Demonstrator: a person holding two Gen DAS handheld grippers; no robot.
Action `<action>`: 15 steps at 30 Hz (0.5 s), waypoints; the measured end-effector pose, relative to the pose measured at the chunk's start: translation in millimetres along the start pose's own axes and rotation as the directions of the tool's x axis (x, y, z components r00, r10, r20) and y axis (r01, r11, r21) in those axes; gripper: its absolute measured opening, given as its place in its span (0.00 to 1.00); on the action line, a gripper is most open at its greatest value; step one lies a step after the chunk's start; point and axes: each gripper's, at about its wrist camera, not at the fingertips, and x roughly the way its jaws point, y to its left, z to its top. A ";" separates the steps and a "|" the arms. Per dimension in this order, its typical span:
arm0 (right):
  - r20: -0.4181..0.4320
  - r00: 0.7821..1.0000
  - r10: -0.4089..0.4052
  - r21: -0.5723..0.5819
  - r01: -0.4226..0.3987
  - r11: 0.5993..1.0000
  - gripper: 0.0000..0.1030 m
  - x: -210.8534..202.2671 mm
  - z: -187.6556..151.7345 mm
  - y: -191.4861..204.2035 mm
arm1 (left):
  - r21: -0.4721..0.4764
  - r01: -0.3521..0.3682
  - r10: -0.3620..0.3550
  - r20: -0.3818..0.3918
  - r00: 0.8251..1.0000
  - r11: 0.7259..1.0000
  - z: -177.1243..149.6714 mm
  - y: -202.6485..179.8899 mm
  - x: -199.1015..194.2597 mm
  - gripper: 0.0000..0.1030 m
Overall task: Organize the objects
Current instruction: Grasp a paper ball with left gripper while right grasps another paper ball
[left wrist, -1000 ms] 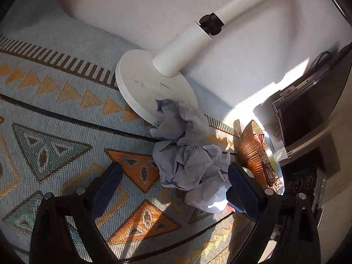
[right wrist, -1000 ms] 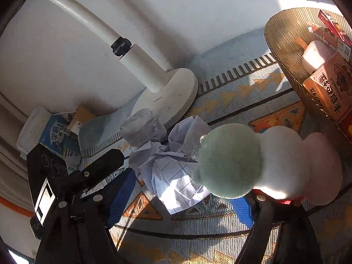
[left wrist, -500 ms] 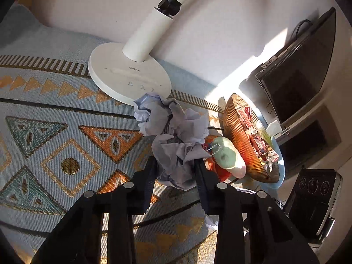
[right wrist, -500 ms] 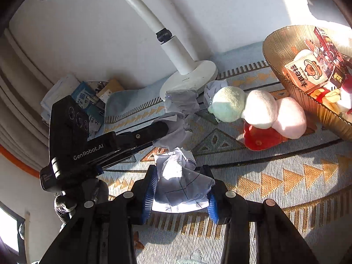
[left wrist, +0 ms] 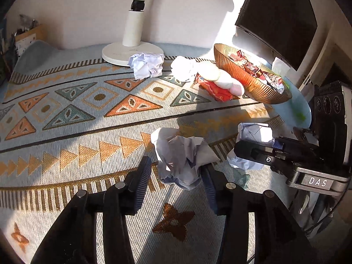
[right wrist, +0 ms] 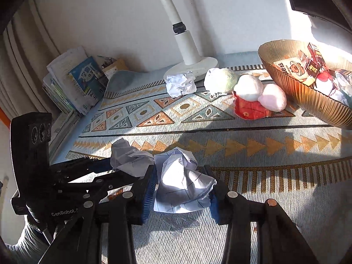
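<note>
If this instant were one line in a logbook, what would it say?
left gripper: shut on paper wad | right gripper: shut on lined paper wad | third wad: by lamp base

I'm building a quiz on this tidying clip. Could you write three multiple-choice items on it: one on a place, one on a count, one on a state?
1. Where does the loose crumpled paper ball lie?
A. in the bowl
B. against the lamp base
C. on the books

2. How many round puffs make up the plush toy?
A. three
B. five
C. one

3. What is the right gripper doing?
A. hanging open
B. shut on nothing
C. shut on crumpled lined paper

Key: 1 B, the ball touches the white lamp base; 2 A, a green, a white and a pink puff lie in a row beside the gold bowl; 3 C, crumpled lined paper is squeezed between its pads, as the left gripper clamps a crumpled paper wad.
</note>
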 end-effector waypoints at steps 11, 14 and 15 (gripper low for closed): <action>-0.045 0.998 -0.033 0.033 0.034 0.999 0.51 8.3 1.2 -7.6 | 0.008 0.006 -0.005 -0.022 1.000 1.000 -5.6 -4.4 7.4 0.44; -0.027 0.999 -0.043 0.049 0.044 0.998 0.60 5.0 1.8 -9.9 | 0.017 -0.005 0.006 -0.019 1.000 1.000 -5.5 -6.8 7.6 0.44; -0.019 0.999 -0.046 0.053 0.047 0.997 0.63 3.6 2.1 -10.8 | 0.022 -0.007 0.008 -0.019 1.000 1.000 -5.7 -7.3 7.5 0.47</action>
